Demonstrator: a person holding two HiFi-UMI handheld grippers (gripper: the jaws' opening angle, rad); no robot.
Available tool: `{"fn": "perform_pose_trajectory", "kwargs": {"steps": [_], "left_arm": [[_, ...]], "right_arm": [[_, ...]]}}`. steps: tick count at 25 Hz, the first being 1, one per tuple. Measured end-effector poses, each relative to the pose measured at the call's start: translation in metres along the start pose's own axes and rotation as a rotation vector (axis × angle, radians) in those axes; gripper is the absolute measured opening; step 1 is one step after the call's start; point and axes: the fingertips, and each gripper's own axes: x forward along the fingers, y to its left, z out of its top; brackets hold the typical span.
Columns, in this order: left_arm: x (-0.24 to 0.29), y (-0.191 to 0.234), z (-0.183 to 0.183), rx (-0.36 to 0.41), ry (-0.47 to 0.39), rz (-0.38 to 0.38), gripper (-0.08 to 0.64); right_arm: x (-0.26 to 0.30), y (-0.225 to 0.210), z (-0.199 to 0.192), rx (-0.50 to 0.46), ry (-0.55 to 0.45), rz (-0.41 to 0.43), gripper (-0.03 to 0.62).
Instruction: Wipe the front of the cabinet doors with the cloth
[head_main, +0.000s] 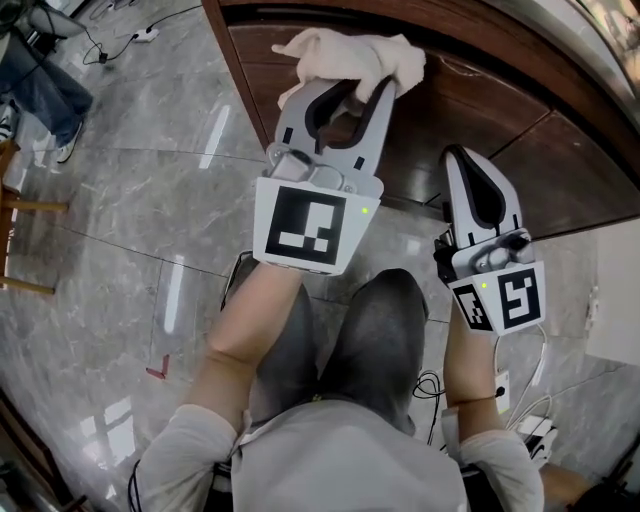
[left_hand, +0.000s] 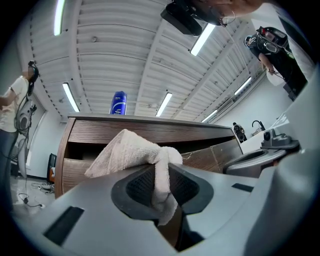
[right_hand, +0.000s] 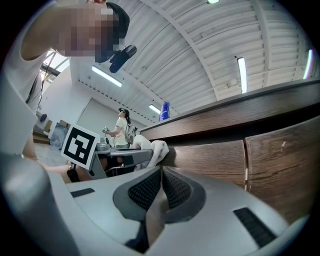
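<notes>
No writing can be read anywhere; the label on the blue bottle (left_hand: 118, 103) is too small to make out.

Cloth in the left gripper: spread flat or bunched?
Bunched. The left gripper pinches one fold of the cloth between its fingers; the rest sits crumpled beyond them, by the cabinet door.

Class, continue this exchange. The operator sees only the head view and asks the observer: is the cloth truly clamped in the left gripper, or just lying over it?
Observer: Clamped. The left gripper view shows the left gripper shut on a fold of the white cloth.
Operator: Anything on top of the cabinet?
Observer: A blue bottle stands upright on the cabinet top.
Operator: And the right gripper?
Observer: Shut, with nothing between its pads.
</notes>
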Motion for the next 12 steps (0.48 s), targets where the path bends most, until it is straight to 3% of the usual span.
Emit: {"fn": "perform_pose_trajectory", "kwargs": {"steps": [12], "left_arm": [[0.0032, -0.0024, -0.0051, 0.003, -0.005, -0.022, 0.086]], "right_arm": [[-0.001, -0.0018, -0.0029, -0.001, -0.003, -0.036, 0.037]]}}
